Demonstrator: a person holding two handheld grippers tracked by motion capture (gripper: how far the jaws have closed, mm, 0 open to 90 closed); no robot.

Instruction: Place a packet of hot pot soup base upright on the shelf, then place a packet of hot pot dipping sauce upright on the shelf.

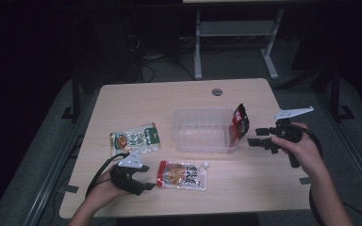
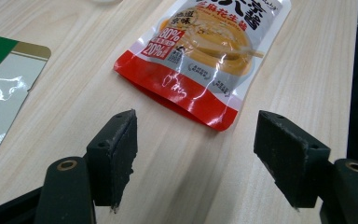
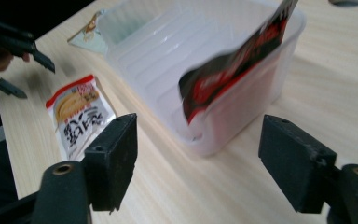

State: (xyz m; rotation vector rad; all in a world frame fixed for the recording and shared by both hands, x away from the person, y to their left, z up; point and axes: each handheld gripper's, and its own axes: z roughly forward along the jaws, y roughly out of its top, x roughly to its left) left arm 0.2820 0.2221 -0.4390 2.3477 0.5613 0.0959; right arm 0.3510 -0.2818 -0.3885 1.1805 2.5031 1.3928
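Note:
A clear plastic container stands at the middle of the table. A red and black pouch leans inside its right end and sticks up over the rim. My right gripper hovers just right of that end, open, nothing between its jaws; in the right gripper view the pouch looks blurred ahead of the open jaws. A red and white pouch lies flat at the front. My left gripper is open just left of it, the pouch's red edge a little beyond the jaws.
A green and white pouch lies flat left of the container, close behind my left hand. A round grommet sits near the table's far edge. Bare wood runs along the front right of the table.

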